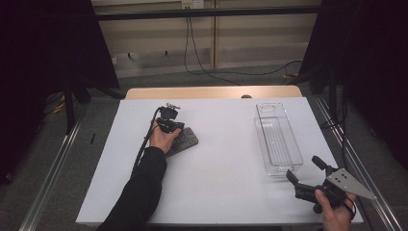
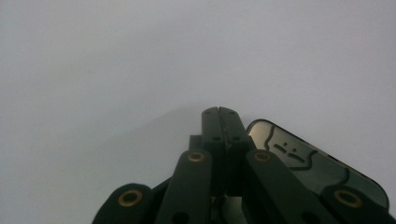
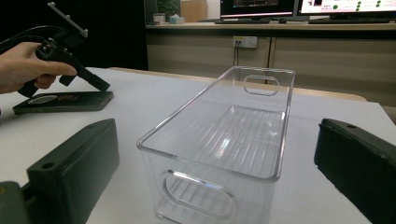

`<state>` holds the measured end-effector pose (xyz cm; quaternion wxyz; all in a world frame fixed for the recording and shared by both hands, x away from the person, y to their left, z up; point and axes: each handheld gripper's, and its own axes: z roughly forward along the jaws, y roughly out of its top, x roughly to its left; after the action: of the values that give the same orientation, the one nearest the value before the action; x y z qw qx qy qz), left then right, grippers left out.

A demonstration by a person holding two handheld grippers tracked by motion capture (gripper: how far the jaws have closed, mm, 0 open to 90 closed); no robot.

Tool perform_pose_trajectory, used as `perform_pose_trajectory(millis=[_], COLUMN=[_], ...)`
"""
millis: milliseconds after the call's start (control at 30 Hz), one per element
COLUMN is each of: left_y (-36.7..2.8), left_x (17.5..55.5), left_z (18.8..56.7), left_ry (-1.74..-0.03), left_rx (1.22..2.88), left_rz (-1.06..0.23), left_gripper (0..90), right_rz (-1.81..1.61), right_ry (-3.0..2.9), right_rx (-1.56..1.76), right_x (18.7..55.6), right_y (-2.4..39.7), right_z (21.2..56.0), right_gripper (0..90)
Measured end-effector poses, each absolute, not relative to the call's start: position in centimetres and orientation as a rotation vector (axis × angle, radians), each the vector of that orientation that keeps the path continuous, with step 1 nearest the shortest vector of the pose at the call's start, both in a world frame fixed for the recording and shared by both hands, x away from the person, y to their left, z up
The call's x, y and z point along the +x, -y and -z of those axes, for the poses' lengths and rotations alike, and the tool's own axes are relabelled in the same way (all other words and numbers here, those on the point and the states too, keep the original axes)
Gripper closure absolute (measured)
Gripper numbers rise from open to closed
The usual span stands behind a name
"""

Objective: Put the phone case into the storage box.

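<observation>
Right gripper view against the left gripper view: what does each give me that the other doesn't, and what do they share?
The right gripper view has the clear plastic bin, empty, between the right gripper's wide-open jaws, plus a wall socket and monitors behind. The left gripper view has a close look at the left gripper's tips pressed together, with nothing between them. Shared: the dark flat device lying beside the left gripper, and the white table.

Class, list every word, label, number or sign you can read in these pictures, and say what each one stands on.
None can be read.
Dark flat device: line markings on its face, no legible letters.
Monitors behind the table: coloured screen contents, too small and blurred to read.
Clear plastic bin: no label visible.
</observation>
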<state>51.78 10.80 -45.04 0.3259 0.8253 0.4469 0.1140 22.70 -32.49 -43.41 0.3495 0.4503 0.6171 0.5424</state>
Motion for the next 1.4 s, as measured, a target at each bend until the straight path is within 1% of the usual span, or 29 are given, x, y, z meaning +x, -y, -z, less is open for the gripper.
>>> perform_pose_trajectory(millis=[233, 400, 567, 733, 833, 1033, 1333, 1400], left_y=[-10.6, -10.2, -10.2, -10.4, -10.1, -10.0, -9.9, -10.1], left_x=[51.5, 50.9, 50.4, 50.0, 49.8, 49.3, 48.2, 48.0], left_z=[45.4, 45.2, 45.3, 45.4, 45.3, 45.2, 45.1, 45.2], left_ry=[-1.184, -1.142, -1.122, -1.131, -1.119, -1.093, -1.060, -1.071], left_rx=[2.157, 2.192, 2.193, 2.169, 2.180, 2.195, 2.219, 2.195], left_rz=[-0.281, -0.272, -0.273, -0.222, -0.245, -0.190, -0.157, -0.100], left_gripper=[90.0, 90.0, 90.0, 90.0, 90.0, 90.0, 90.0, 90.0], right_rz=[-1.404, -1.404, -1.405, -1.403, -1.402, -1.403, -1.400, -1.399], right_ry=[-1.600, -1.602, -1.602, -1.605, -1.607, -1.606, -1.608, -1.607], right_rx=[1.165, 1.163, 1.165, 1.168, 1.166, 1.168, 1.168, 1.169], right_x=[22.7, 22.7, 22.7, 22.7, 22.7, 22.7, 22.7, 22.7], right_y=[32.5, 32.5, 32.5, 32.4, 32.4, 32.4, 32.4, 32.4], right_z=[43.4, 43.4, 43.4, 43.4, 43.4, 43.5, 43.5, 43.5], right_gripper=[0.0, 0.0, 0.0, 0.0, 0.0, 0.0, 0.0, 0.0])
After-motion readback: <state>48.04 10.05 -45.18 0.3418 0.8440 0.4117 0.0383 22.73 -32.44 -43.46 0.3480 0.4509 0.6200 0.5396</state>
